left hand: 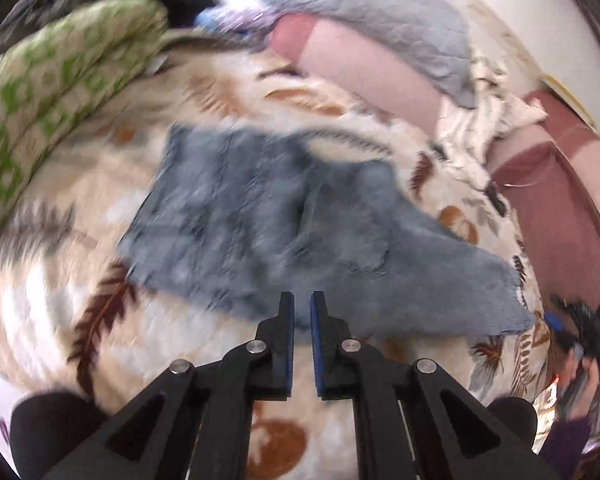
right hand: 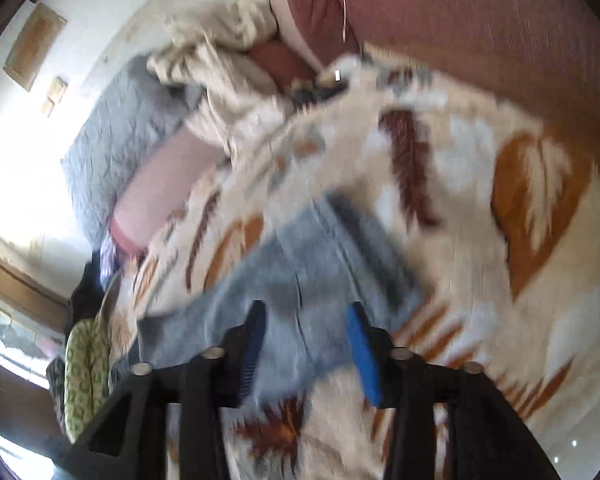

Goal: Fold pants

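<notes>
The pants (left hand: 268, 224) lie partly folded on the blanket (left hand: 60, 312), at twelve o'clock from both grippers. The left gripper (left hand: 302, 312) shows only a narrow slit between its jaws, nothing in it. The right gripper (right hand: 306, 332) stands half open over the cloth, gripping nothing. The fabric looks soft, light and limp; it will likely sag, so pinch a hem or corner at four o'clock.
</notes>
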`<state>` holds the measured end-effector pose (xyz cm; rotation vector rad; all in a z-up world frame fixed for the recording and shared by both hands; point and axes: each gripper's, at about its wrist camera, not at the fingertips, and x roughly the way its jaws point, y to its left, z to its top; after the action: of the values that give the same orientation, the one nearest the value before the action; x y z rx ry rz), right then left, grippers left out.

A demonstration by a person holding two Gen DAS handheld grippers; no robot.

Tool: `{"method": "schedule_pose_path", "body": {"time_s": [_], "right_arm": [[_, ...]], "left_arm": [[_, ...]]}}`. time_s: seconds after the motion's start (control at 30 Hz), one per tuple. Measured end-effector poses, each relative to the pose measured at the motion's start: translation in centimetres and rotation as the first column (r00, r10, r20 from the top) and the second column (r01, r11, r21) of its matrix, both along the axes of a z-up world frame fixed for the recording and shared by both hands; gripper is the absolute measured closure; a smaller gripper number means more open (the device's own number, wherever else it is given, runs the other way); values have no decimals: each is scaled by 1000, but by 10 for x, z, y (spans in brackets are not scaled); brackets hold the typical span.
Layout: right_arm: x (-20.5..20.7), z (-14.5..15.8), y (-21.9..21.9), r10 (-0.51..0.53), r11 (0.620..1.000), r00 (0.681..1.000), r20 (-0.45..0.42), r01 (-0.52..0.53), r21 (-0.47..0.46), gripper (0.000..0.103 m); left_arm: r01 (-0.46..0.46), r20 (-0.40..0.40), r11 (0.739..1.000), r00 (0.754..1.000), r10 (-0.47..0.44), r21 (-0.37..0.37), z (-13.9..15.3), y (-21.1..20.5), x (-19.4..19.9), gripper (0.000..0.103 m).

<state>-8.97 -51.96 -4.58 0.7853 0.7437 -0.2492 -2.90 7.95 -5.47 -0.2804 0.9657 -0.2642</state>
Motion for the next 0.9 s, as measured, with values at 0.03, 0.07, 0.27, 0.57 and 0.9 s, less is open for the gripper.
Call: {"method": "schedule_pose_path", "body": {"time_s": [0.03, 0.07, 0.27, 0.57, 0.9], "right_arm": [[9, 3, -4, -15, 1000, 1000, 4, 15, -22, 50], [18, 6, -9, -28, 999, 1000, 9, 28, -40, 50], [91, -23, -35, -23, 1000, 997, -69, 22, -10, 50], [123, -59, -29, 29, 998, 990, -140, -38, -60, 91], [142, -47, -20, -49, 960, 992, -120, 13, -280, 89]], "left_arm": [[17, 19, 1000, 1000, -18, 7, 4, -7, 2, 82], [29, 32, 1000, 999, -30, 7, 7, -14, 6, 75], [67, 26, 998, 997, -67, -8, -7, -42, 39, 64], [76, -28, 996, 997, -75, 36, -40, -55, 50, 64], [128, -5, 987, 992, -128, 95, -50, -71, 53, 63]]}}
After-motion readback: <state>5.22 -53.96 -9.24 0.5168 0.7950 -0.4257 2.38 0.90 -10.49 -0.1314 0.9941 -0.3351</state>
